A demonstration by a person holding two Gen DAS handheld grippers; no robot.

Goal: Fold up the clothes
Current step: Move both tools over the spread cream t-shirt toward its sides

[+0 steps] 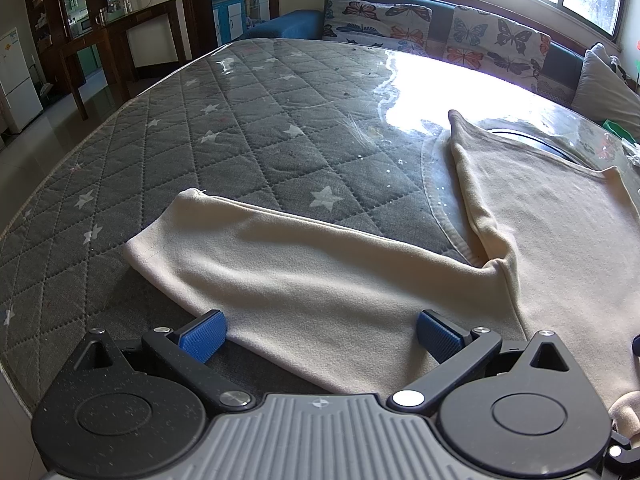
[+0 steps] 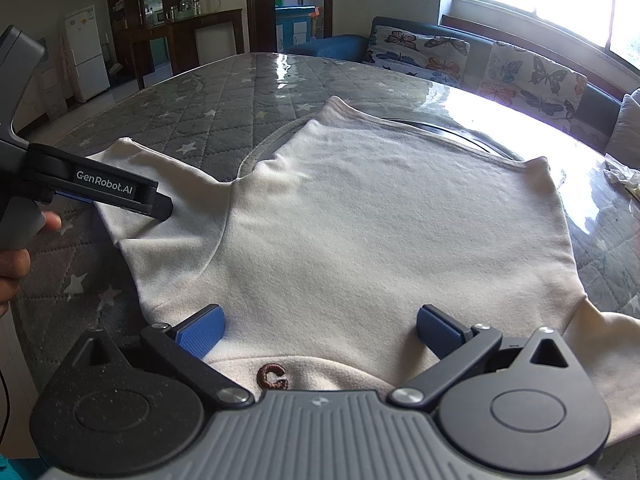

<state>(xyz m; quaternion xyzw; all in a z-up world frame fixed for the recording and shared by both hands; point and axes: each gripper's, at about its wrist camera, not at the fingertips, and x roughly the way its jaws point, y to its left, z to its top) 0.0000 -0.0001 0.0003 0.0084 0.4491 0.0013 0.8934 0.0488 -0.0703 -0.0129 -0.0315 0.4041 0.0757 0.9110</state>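
A cream fleece sweater [image 2: 360, 220] lies flat on the grey quilted, star-patterned table cover [image 2: 180, 120], hem towards the far side. A small brown letter C [image 2: 273, 376] is sewn near its closest edge. Its left sleeve [image 1: 304, 272] stretches out to the left. My left gripper [image 1: 320, 334] hovers open just over that sleeve, blue pads [image 1: 202, 336] wide apart, nothing between them. Seen from the right wrist view, the left gripper [image 2: 160, 206] reaches in over the sleeve [image 2: 132, 208]. My right gripper [image 2: 320, 330] is open above the sweater's chest.
A clear plastic sheet [image 1: 440, 80] covers the table and glares under the window. A sofa with butterfly cushions [image 1: 440, 28] runs along the far side. Crumpled wrapping [image 2: 624, 180] lies at the right edge. A person's hand [image 2: 16, 264] holds the left gripper's handle.
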